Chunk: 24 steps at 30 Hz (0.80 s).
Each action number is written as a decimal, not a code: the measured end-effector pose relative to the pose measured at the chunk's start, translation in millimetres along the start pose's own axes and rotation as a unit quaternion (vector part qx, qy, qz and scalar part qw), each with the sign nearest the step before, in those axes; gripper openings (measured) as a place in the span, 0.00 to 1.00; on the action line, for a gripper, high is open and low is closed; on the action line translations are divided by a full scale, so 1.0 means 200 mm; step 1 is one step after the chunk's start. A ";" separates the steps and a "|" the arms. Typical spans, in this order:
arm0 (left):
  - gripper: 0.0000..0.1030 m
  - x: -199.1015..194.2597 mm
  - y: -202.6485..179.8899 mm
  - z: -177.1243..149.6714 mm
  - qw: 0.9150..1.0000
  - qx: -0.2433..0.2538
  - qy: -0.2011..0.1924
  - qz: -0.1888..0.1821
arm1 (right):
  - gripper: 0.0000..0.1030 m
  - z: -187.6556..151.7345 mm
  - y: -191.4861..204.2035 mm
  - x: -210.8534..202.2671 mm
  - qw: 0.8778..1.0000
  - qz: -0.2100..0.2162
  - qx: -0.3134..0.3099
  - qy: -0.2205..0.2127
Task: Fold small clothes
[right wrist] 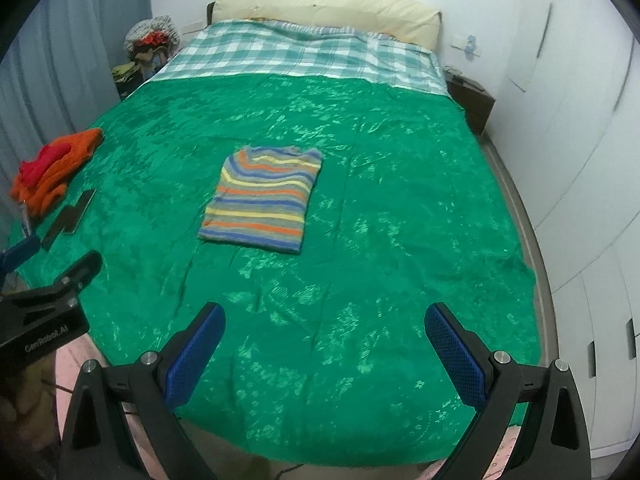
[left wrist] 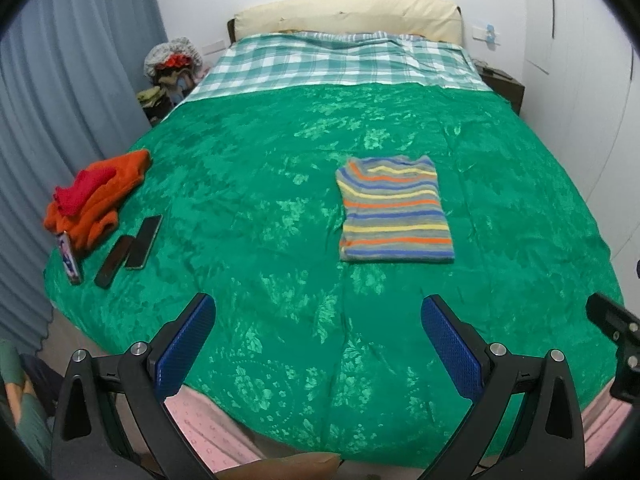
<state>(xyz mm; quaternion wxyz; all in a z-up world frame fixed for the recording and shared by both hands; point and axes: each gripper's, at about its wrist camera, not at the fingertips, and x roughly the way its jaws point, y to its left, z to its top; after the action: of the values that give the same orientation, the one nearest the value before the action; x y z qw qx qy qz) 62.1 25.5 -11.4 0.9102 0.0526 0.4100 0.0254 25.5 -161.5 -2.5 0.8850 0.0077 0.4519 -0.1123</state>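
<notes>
A striped garment (left wrist: 394, 210) lies folded into a flat rectangle on the green bedspread (left wrist: 280, 184); it also shows in the right wrist view (right wrist: 264, 196). An unfolded pile of orange and red clothes (left wrist: 94, 196) sits at the bed's left edge, also seen in the right wrist view (right wrist: 54, 168). My left gripper (left wrist: 318, 312) is open and empty, held over the bed's near edge. My right gripper (right wrist: 324, 318) is open and empty, also near the front edge, well short of the striped garment.
Two dark phones (left wrist: 132, 248) and a small card (left wrist: 70, 258) lie next to the orange pile. A checked blanket (left wrist: 340, 64) and pillow (left wrist: 348, 16) are at the head. Curtain (left wrist: 60, 100) on the left, wardrobe (right wrist: 580, 140) on the right. The other gripper's body (right wrist: 44, 308) shows at left.
</notes>
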 end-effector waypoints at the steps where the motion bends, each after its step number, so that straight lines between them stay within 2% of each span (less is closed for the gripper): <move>1: 1.00 0.00 0.00 0.00 1.000 -0.001 0.001 -0.001 | 0.96 0.00 0.01 0.00 1.000 0.001 -0.002 0.002; 13: 1.00 -0.01 0.06 0.00 0.999 -0.021 0.012 -0.034 | 0.96 0.01 0.08 -0.03 1.000 0.015 -0.004 0.006; 18: 1.00 -0.02 0.06 0.01 0.999 -0.022 0.008 -0.034 | 0.96 0.02 0.09 -0.06 0.999 0.047 0.018 -0.007; 21: 1.00 -0.02 0.07 0.02 0.999 -0.023 0.008 -0.035 | 0.96 0.02 0.12 -0.07 1.000 0.023 0.006 -0.015; 24: 1.00 -0.02 0.07 0.02 0.999 -0.023 0.008 -0.033 | 0.96 0.02 0.12 -0.08 0.999 0.032 0.012 -0.016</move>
<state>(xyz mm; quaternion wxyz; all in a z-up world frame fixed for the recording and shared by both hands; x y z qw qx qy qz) 61.5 38.9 -4.3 0.9084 0.0177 0.4177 0.0052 24.7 -135.7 10.9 0.8950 0.0313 0.4359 -0.0893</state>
